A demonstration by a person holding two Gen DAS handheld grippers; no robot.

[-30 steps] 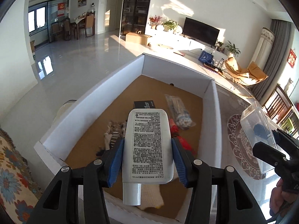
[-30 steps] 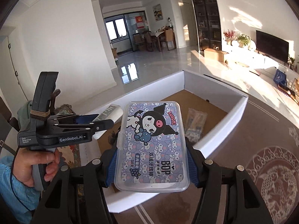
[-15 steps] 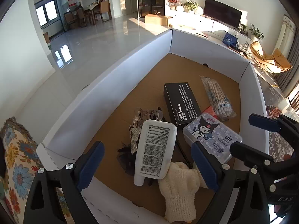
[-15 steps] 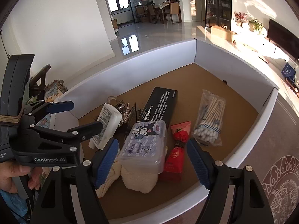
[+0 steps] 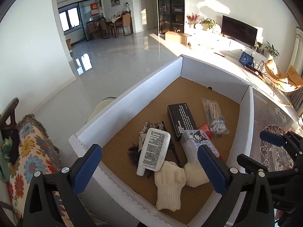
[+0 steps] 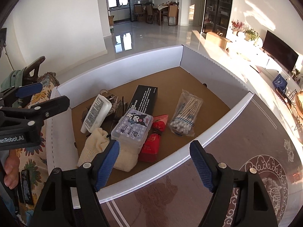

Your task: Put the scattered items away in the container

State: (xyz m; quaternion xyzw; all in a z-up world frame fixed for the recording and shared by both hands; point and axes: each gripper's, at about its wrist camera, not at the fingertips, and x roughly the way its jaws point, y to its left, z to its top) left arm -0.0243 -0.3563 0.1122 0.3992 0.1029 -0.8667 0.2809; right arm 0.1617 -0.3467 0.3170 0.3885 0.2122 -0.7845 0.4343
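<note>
Now, from the left wrist view, the left hand-held gripper [image 5: 149, 165] hangs over the near edge of the white-walled cardboard box with a brown floor [image 5: 151, 81], its blue-padded jaws having just been opening and now spread wide with nothing between them. Below and just ahead lies the white flat squeeze tube with printed text [image 5: 154, 151], resting tilted across a dark tangle of glittery accessories [image 5: 138, 143], apparently where it came to rest once let go. Beside it sit a cream knitted glove [image 5: 168, 185], a clear plastic case with a cartoon lid [image 5: 197, 141], a black rectangular carton [image 5: 180, 118] and a clear bag of cotton swabs [image 5: 215, 119]. The right hand-held gripper [image 5: 263, 151] shows at the right edge, outside the box wall.

From the right wrist view, the right hand-held gripper [image 6: 154, 163] is likewise parted and empty, poised above the near wall of the box. The cartoon-lidded case [image 6: 132, 127] sits propped on the cream glove [image 6: 94, 145], hence its slant, touching a red pouch [image 6: 153, 140]. The swab bag [image 6: 184, 113] lies apart to the right. The left hand-held gripper [image 6: 37, 98] hovers at the left. No loose items show on the patterned brown worktop [image 6: 246, 141]; the tidying looks nearly complete.
</note>
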